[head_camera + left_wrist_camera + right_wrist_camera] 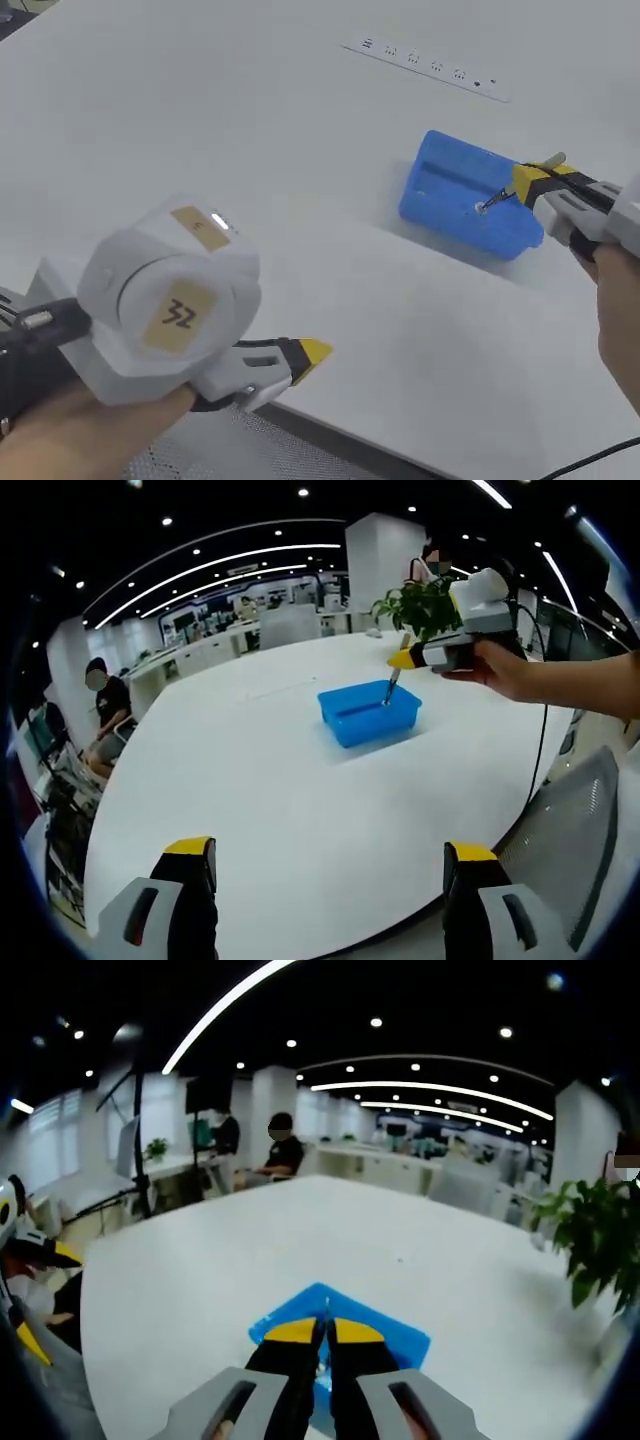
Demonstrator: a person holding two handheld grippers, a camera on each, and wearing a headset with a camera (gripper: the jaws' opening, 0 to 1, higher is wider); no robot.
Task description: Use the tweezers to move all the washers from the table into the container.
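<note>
A blue container (462, 190) stands on the white table (250, 130), right of centre. My right gripper (534, 181) hovers at its right side, shut on thin metal tweezers (497, 198) whose tips dip inside the container. Any washer at the tips is too small to tell. In the right gripper view the jaws (323, 1332) are pressed together over the container (400, 1345). My left gripper (303, 356) waits near the table's front edge; its jaws (330, 855) stand wide apart with nothing between them. From there I see the container (368, 712), the right gripper (440, 655) and the tweezers (390, 688).
A flush socket strip (430, 68) lies in the table at the back. A potted plant (420, 605) stands past the container near the far edge. The table's front edge (330, 430) runs close below the left gripper. People sit at desks in the background.
</note>
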